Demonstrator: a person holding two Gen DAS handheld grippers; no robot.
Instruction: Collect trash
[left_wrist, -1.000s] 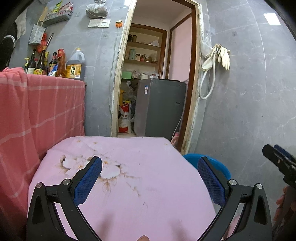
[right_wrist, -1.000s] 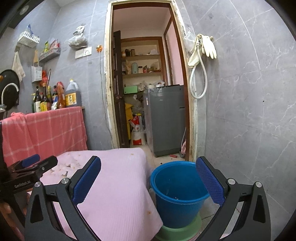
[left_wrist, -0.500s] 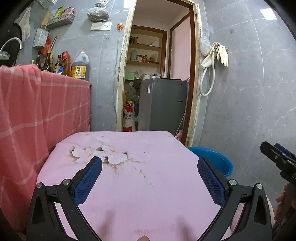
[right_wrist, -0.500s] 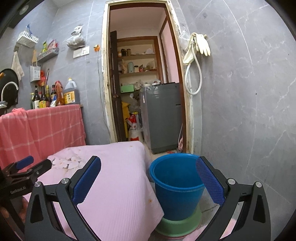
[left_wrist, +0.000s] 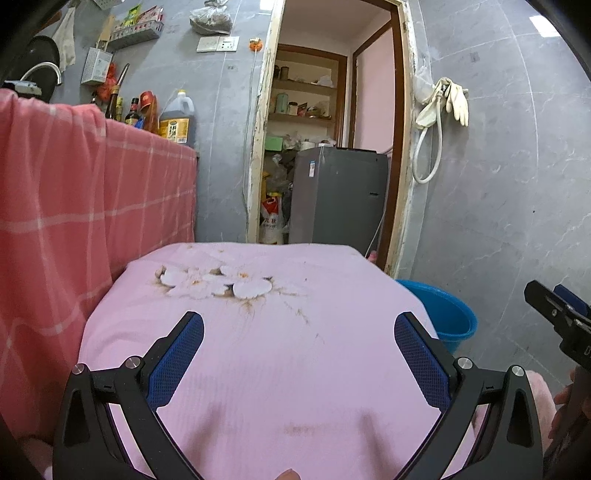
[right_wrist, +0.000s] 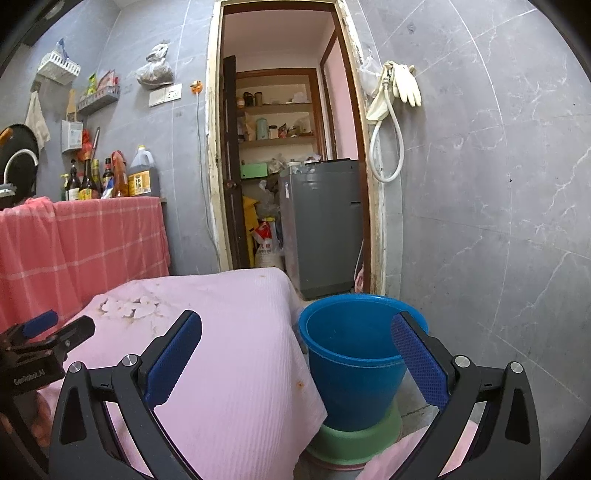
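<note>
A table under a pink cloth (left_wrist: 295, 376) fills the left wrist view. A cluster of white petal-shaped patches with brown marks (left_wrist: 218, 282) lies at its far left; I cannot tell whether they are loose scraps or print. My left gripper (left_wrist: 298, 321) hovers open over the cloth, nothing between its blue pads. A blue bucket (right_wrist: 354, 354) on a green base stands on the floor just right of the table (right_wrist: 229, 350). My right gripper (right_wrist: 296, 317) is open and empty, straddling the table corner and the bucket. Each gripper shows in the other's view: right gripper (left_wrist: 554, 314), left gripper (right_wrist: 48, 332).
A red checked cloth (left_wrist: 74, 206) drapes a counter on the left, with bottles (right_wrist: 110, 177) on top. Straight ahead an open doorway holds a grey appliance (left_wrist: 336, 195) and shelves. A hose and gloves (right_wrist: 395, 92) hang on the grey tiled wall at right.
The left gripper has drawn back and lower, so the white patches now lie farther beyond its fingers. The right gripper has shifted slightly toward the bucket. Both stay open.
</note>
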